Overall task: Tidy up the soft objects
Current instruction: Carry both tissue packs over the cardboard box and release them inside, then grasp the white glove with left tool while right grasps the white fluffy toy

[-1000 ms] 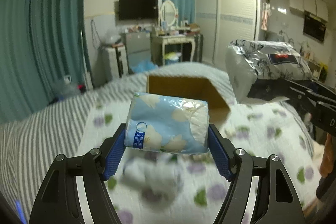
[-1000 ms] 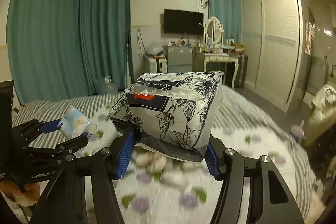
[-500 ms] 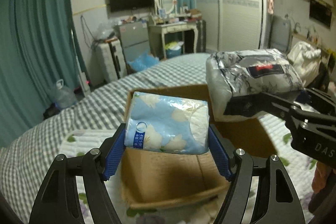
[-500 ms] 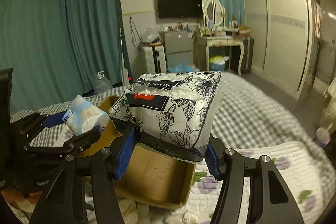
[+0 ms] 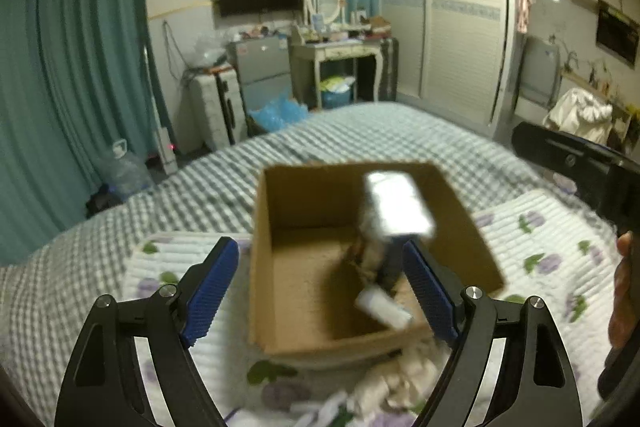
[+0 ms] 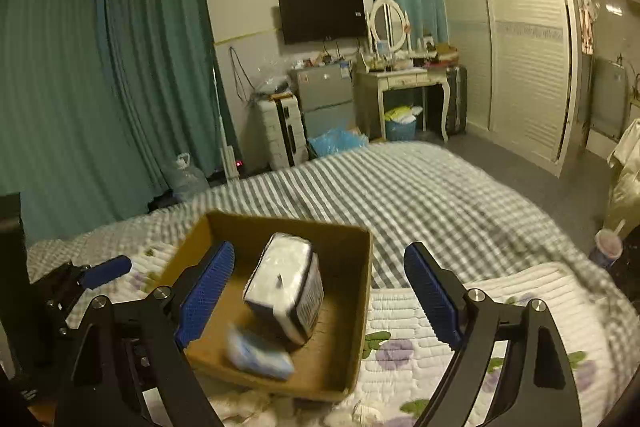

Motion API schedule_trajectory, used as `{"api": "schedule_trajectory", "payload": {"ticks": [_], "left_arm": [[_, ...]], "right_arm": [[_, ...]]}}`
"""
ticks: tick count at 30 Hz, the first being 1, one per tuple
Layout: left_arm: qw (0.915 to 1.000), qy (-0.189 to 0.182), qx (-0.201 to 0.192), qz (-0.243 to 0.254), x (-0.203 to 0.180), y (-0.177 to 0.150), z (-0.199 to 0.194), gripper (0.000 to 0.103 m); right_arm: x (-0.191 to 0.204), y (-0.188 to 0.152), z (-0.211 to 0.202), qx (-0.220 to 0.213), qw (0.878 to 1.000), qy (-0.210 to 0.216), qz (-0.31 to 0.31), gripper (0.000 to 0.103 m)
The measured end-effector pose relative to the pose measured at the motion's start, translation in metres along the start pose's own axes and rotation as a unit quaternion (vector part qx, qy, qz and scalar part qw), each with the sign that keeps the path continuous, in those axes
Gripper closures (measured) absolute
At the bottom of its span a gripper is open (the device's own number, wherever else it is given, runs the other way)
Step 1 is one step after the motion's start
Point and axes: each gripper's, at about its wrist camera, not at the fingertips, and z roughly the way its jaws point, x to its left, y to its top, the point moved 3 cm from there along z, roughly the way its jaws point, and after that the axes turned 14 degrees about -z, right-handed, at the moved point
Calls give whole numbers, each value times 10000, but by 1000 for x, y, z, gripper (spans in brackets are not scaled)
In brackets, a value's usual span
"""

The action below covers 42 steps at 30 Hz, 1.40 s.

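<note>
An open cardboard box (image 5: 472,251) (image 6: 360,291) sits on the bed. Inside it the black-and-white floral tissue pack (image 6: 286,281) (image 5: 396,205) stands tilted on end, blurred. The blue floral tissue pack (image 6: 260,353) (image 5: 382,307) lies at the box's near side, also blurred. My left gripper (image 5: 320,291) is open and empty above the box's near edge; it also shows at the left of the right wrist view (image 6: 104,273). My right gripper (image 6: 320,297) is open and empty over the box; its body shows at the right of the left wrist view (image 5: 580,163).
The bed has a grey checked sheet (image 6: 420,187) and a white quilt with purple flowers (image 6: 500,307). Crumpled white soft items (image 5: 400,379) lie in front of the box. A cup with a straw (image 6: 608,247) stands at the right. Dressing table (image 6: 400,83) and wardrobe (image 6: 520,47) stand beyond.
Both grippers have opened and let go of their tissue packs. Both packs have dropped into the cardboard box. The view has moved closer over the box.
</note>
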Motion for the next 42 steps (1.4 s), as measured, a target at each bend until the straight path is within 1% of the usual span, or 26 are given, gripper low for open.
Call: {"api": "schedule_trajectory", "payload": {"ticks": [3, 4, 6, 8, 11, 13, 14, 16, 18, 20, 23, 25, 27, 28, 31, 34, 36, 39, 40, 41, 42], "left_arm": [[9996, -8, -267, 30, 4, 10, -49, 18], [9991, -6, -413, 58, 5, 12, -69, 17], [9976, -5, -683, 60, 8, 16, -106, 9], [9967, -23, -815, 64, 15, 14, -131, 9], [9957, -14, -921, 33, 27, 5, -154, 9], [9956, -30, -931, -8, 35, -8, -161, 9], [9954, 68, -952, -31, 37, -17, -163, 9], [9941, 416, -998, -31, 43, -38, -159, 9], [9954, 471, -838, -42, 45, -56, -147, 9], [9970, 429, -595, -230, 50, -78, -124, 9], [9985, 305, -241, -381, 53, -107, -92, 9], [9986, 304, 36, -421, 53, -127, -65, 9], [9980, 276, 327, -468, 52, -144, -42, 10], [9974, 252, 441, -501, 52, -152, -29, 10], [9969, 250, 583, -469, 53, -171, -13, 11], [9957, 271, 755, -454, 54, -182, 5, 11], [9951, 334, 815, -451, 58, -189, 12, 11], [9943, 315, 881, -506, 65, -191, 15, 23], [9943, 257, 883, -541, 66, -191, 14, 24], [9944, 217, 873, -554, 67, -191, 13, 27], [9947, 141, 860, -542, 66, -192, 11, 36]], "right_arm": [[8, 21, -48, -122, 9997, -128, -148, 15], [12, 26, -67, -175, 9994, -175, -221, 13], [23, 31, -104, -231, 9986, -268, -402, 10], [32, 28, -137, -243, 9973, -362, -590, 9], [46, 11, -169, -139, 9954, -443, -843, 8], [54, -6, -181, -51, 9945, -445, -946, 8], [56, -15, -184, -14, 9943, -417, -979, 8], [60, -38, -187, 66, 9945, -344, -990, 8], [63, -59, -179, 156, 9949, -286, -956, 8], [64, -82, -162, 268, 9949, -225, -945, 8], [72, -117, -123, 584, 9939, -99, -927, 8], [72, -136, -96, 773, 9927, 106, -925, 8], [71, -157, -66, 1028, 9902, 182, -930, 10], [71, -168, -50, 1176, 9883, 269, -934, 13], [72, -191, -18, 1467, 9844, 521, -815, 20], [76, -203, 6, 1614, 9817, 624, -796, 30], [79, -208, 16, 1686, 9803, 702, -758, 33], [86, -214, 23, 1799, 9777, 641, -871, 49], [87, -215, 23, 1801, 9774, 608, -925, 58], [88, -216, 21, 1798, 9773, 564, -967, 61], [87, -215, 19, 1790, 9776, 544, -968, 63]]}}
